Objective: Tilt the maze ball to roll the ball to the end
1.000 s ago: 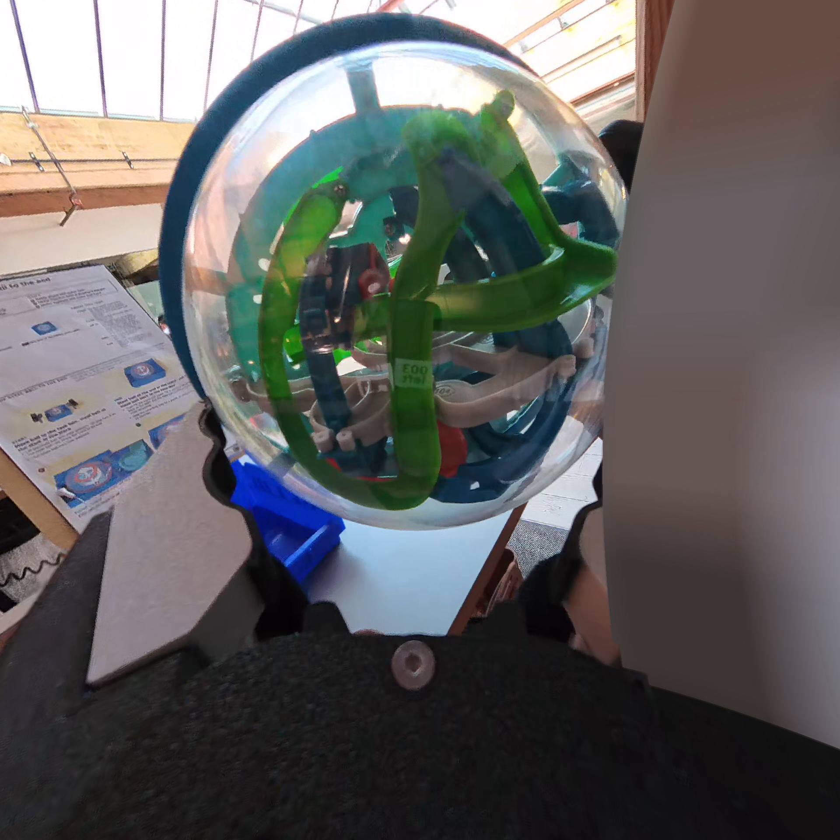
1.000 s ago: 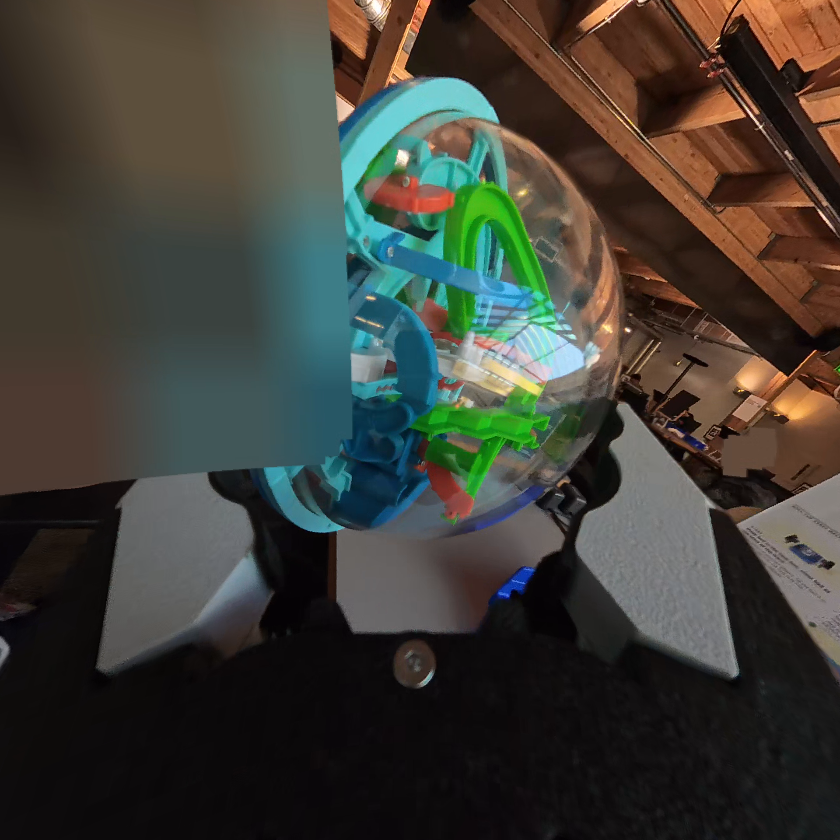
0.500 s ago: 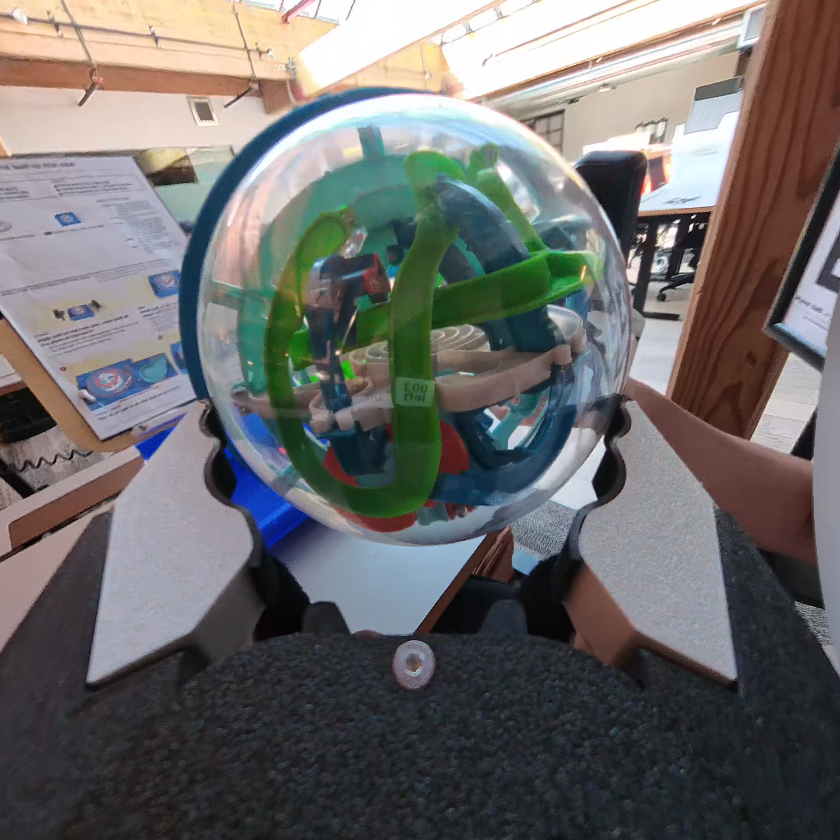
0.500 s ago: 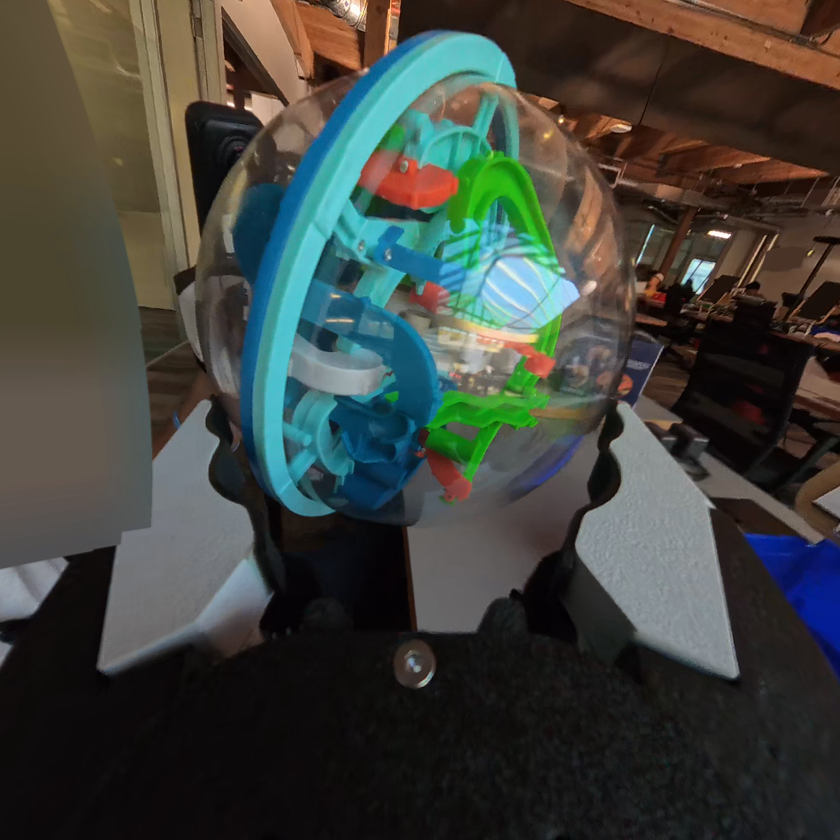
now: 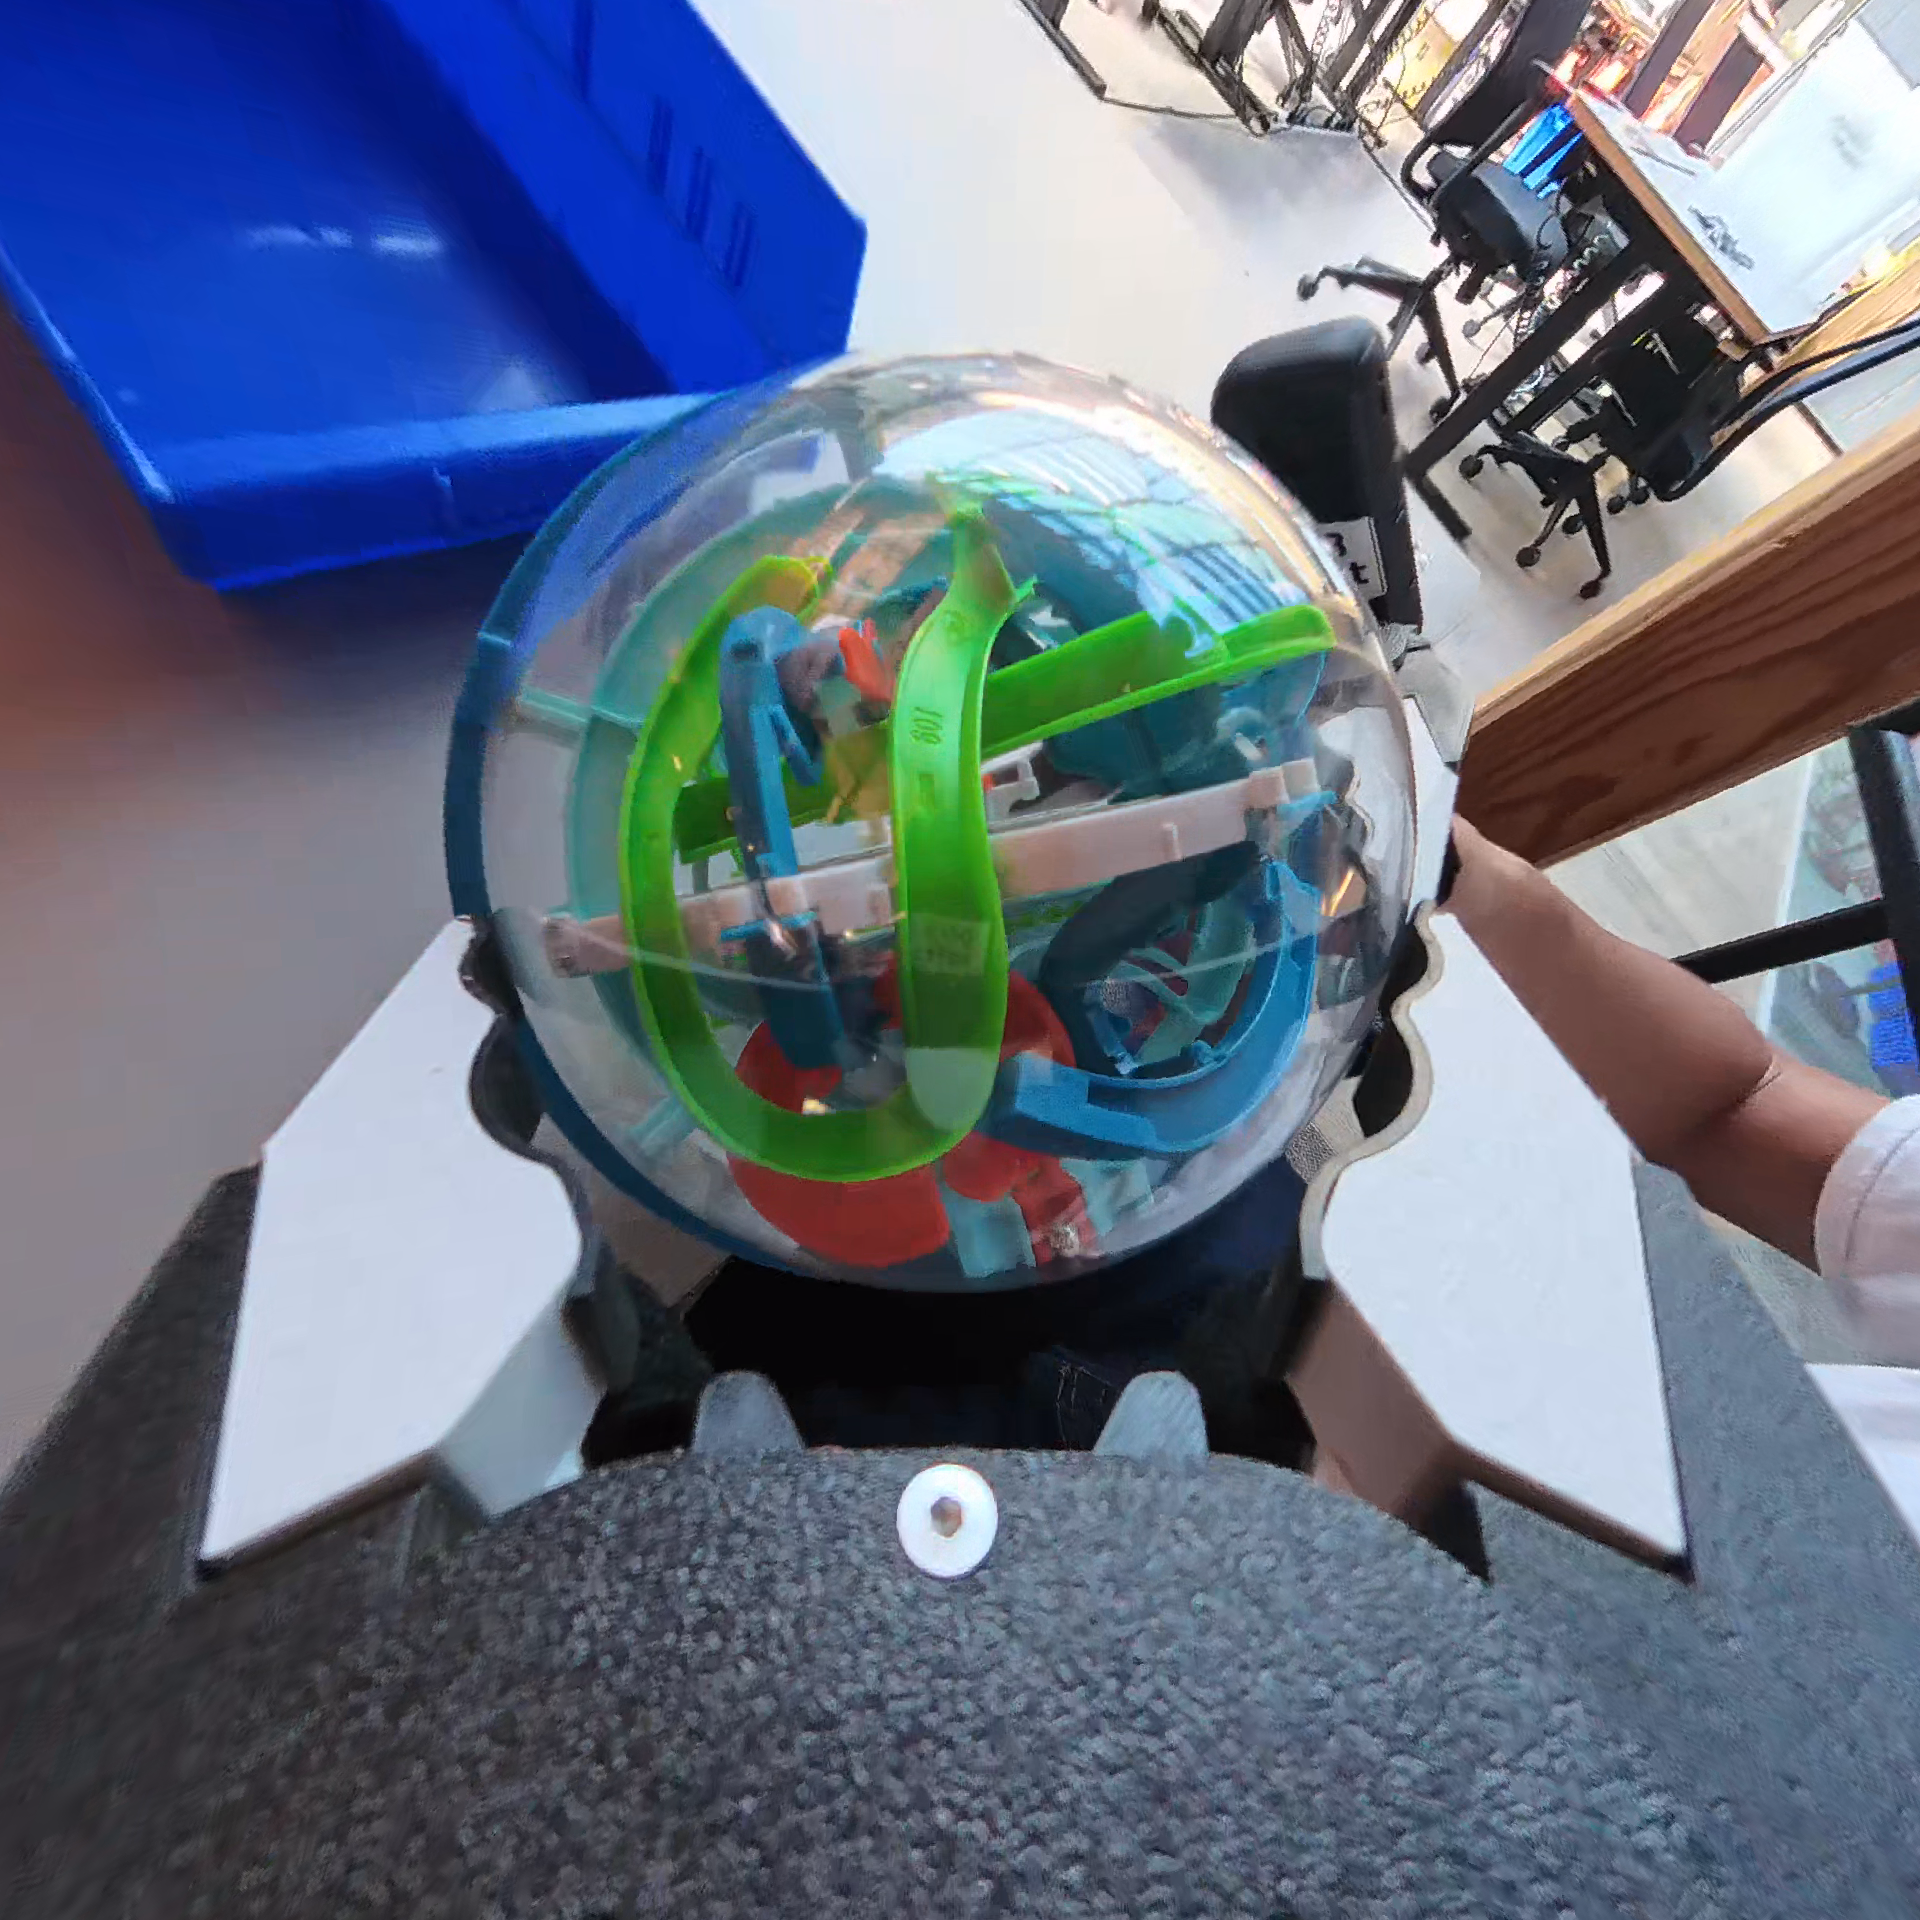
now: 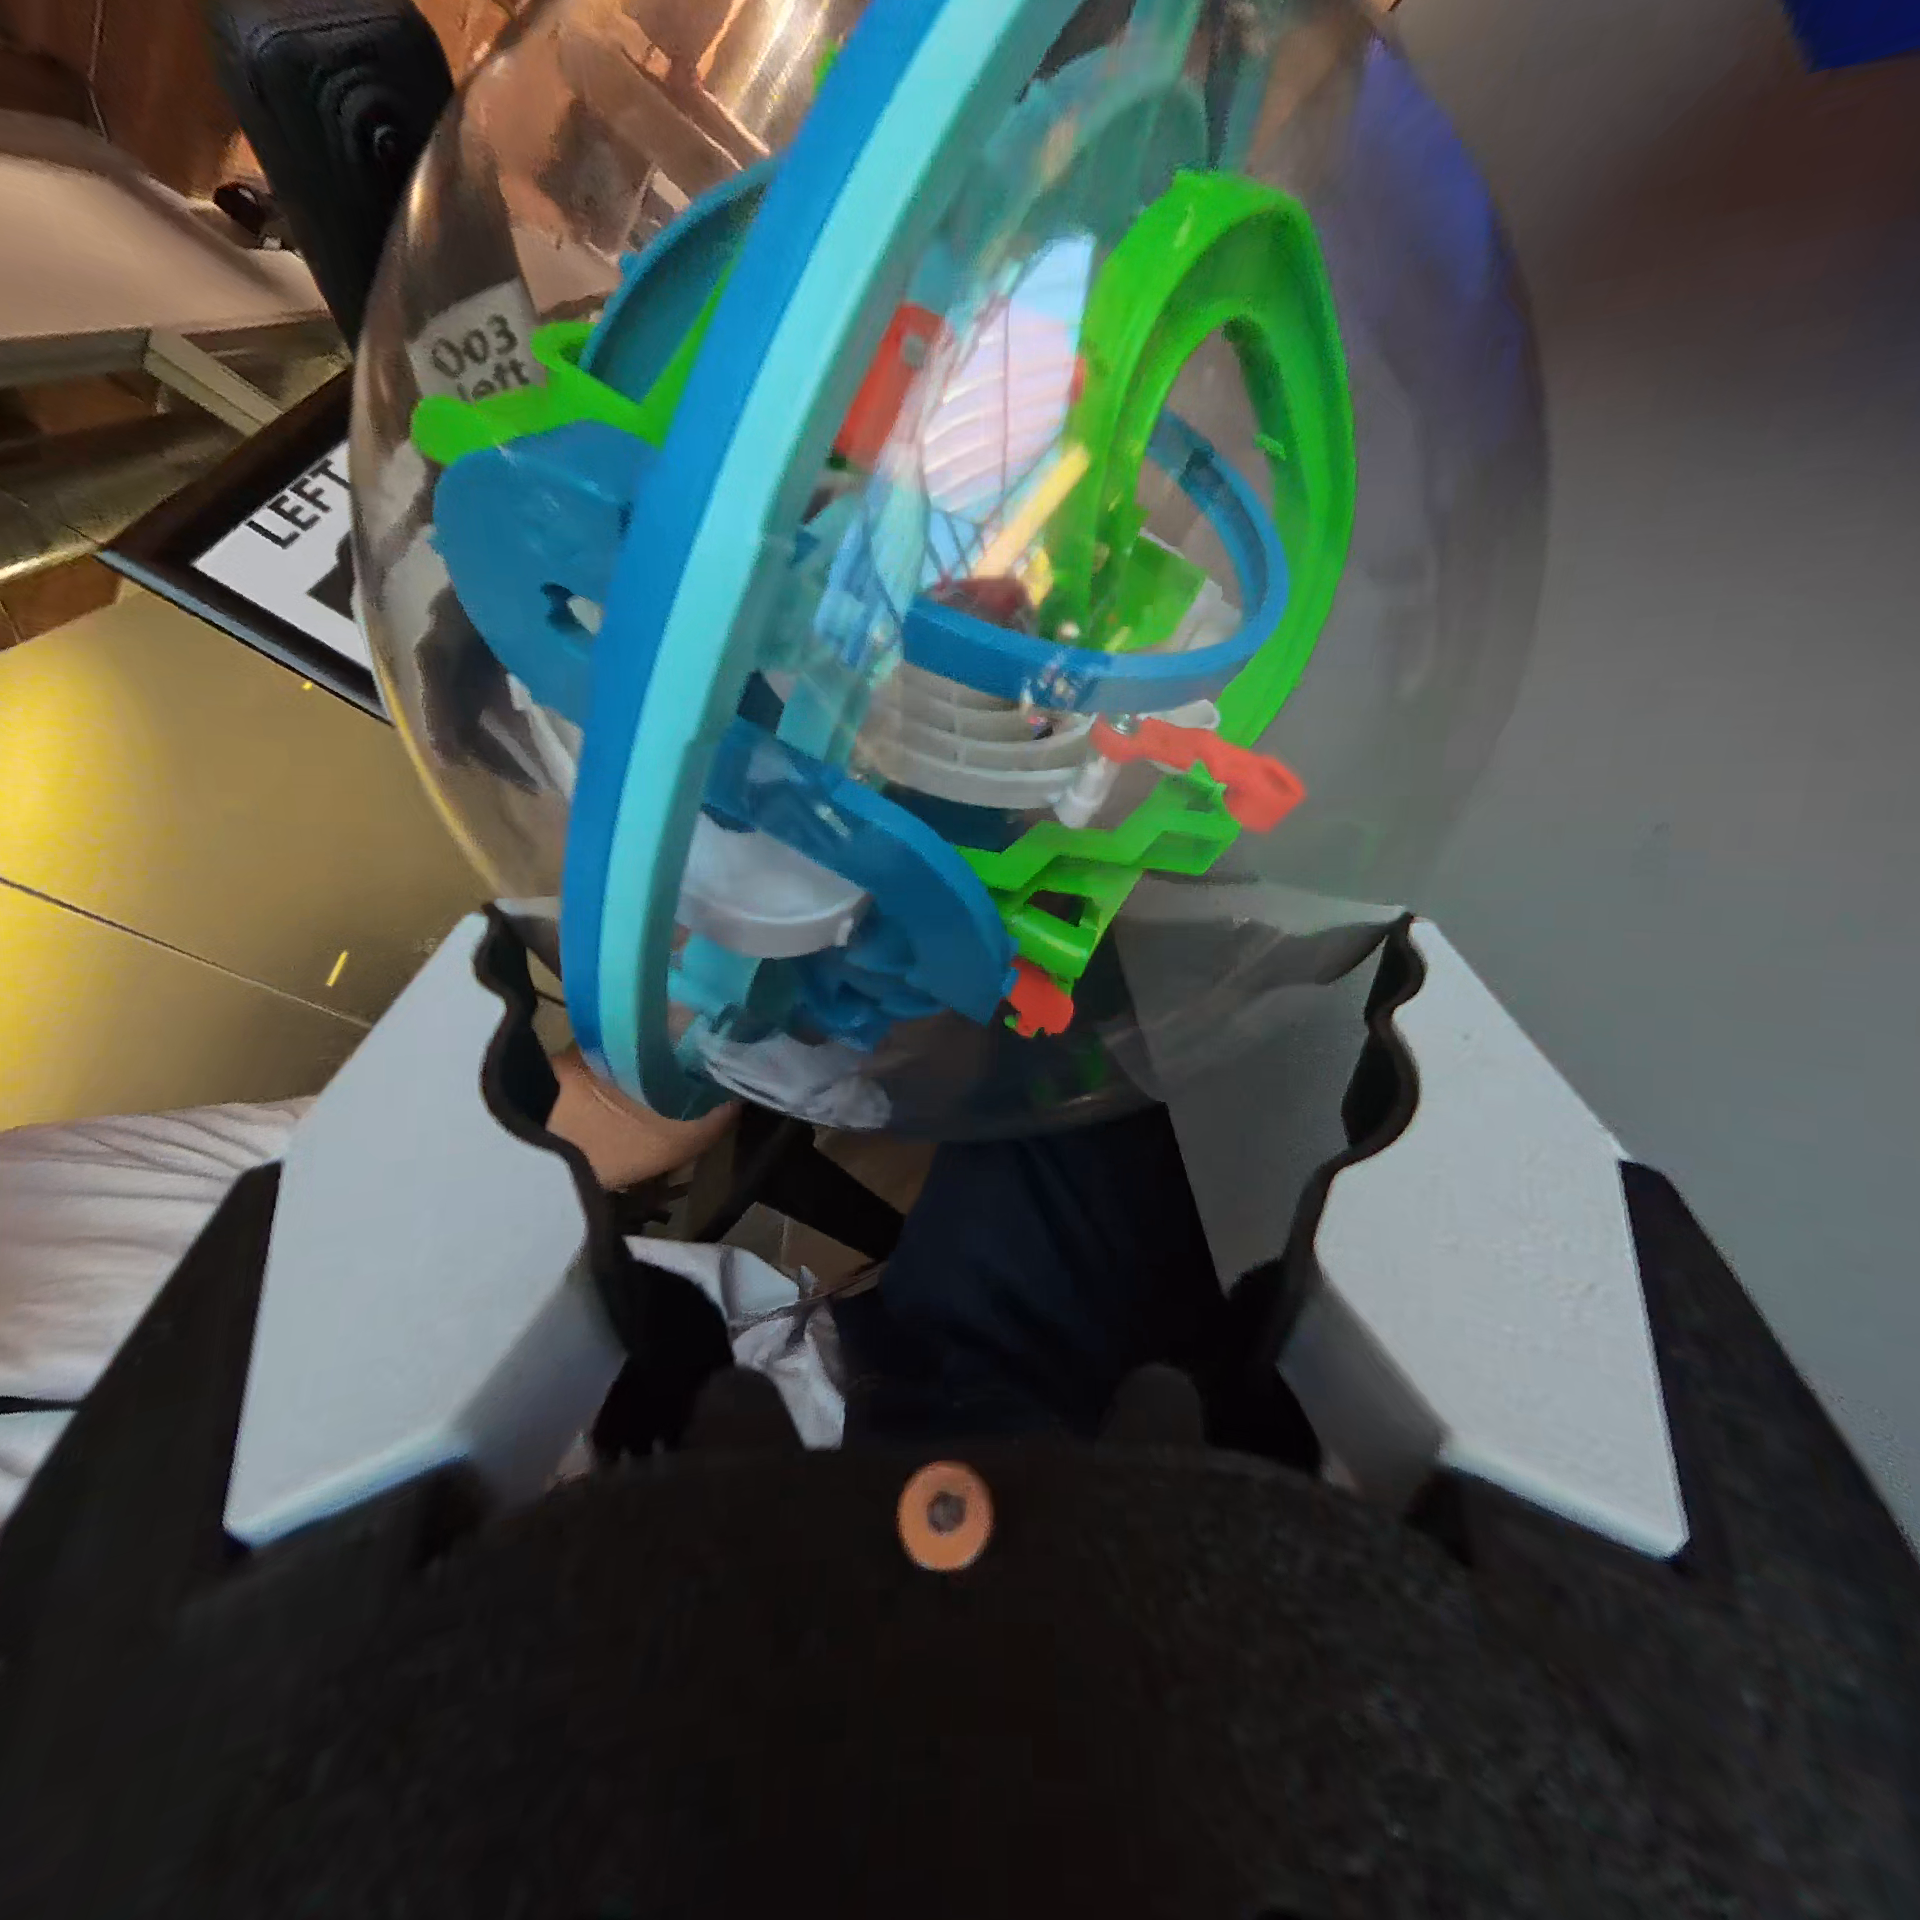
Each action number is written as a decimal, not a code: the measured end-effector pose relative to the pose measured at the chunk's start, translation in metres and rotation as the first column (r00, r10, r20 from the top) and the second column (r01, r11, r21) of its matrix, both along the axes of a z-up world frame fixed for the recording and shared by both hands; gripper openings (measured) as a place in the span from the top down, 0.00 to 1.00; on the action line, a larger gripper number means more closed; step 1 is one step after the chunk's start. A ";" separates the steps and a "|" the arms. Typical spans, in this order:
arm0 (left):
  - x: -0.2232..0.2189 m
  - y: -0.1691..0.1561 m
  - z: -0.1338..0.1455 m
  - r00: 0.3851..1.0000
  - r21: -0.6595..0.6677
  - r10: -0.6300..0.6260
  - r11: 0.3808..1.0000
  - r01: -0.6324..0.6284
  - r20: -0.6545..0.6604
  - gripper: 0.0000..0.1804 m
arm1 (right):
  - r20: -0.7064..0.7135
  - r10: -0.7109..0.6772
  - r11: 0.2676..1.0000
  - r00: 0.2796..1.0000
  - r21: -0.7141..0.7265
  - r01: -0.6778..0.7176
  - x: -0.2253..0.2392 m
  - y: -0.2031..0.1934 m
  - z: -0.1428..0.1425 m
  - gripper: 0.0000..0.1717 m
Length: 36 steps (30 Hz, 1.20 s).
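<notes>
- The left gripper has its white fingers spread wide and clamped on the maze ball, the dark wavy pads pressing the clear shell on both sides.
- The right gripper grips the same maze ball from another side, its fingers likewise set wide with the pads against the lower shell.
- Between the left fingers, a translucent green track inside the sphere carries moulded digits and a small sticker; both are too blurred to make out.
- In the right view, a blue and turquoise equator ring runs slantwise across the sphere, just inside the left-hand finger.
- Past that ring, a small white label with handwriting shows through the shell's far side.
- Beyond the left-hand finger in the right view, a framed black-and-white printed sign lies partly hidden by the ball.
- Beyond the left fingers, up and to the left, a blue plastic bin stands on the white table.
</notes>
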<state>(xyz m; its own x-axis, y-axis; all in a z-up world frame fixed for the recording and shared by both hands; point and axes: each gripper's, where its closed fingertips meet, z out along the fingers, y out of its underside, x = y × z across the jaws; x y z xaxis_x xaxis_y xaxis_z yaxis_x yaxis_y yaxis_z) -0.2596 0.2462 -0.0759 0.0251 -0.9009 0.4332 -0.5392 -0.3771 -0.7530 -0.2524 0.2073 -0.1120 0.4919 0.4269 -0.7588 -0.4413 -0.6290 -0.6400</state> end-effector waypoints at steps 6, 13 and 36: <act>0.005 0.007 -0.009 0.998 -0.007 -0.007 1.000 0.007 -0.067 0.13 | -0.091 0.017 0.998 0.996 -0.050 -0.022 -0.001 0.004 -0.013 0.11; 0.005 0.004 -0.011 0.983 0.052 -0.119 0.990 0.128 -0.142 0.13 | 0.002 0.097 0.992 0.995 -0.085 -0.097 -0.005 -0.004 -0.020 0.11; 0.042 0.000 -0.004 0.898 0.108 -0.301 0.930 0.350 -0.321 0.13 | 0.231 -0.064 0.993 0.971 0.113 0.039 0.044 0.001 -0.010 0.15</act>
<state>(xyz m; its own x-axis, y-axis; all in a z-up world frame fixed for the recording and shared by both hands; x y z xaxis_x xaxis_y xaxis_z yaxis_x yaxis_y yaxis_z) -0.2178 0.2466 -0.0802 -0.1778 -0.9366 0.3019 -0.8167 -0.0307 -0.5762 -0.2085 0.2084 -0.1224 0.6736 0.4685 -0.5716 -0.3017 -0.5317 -0.7914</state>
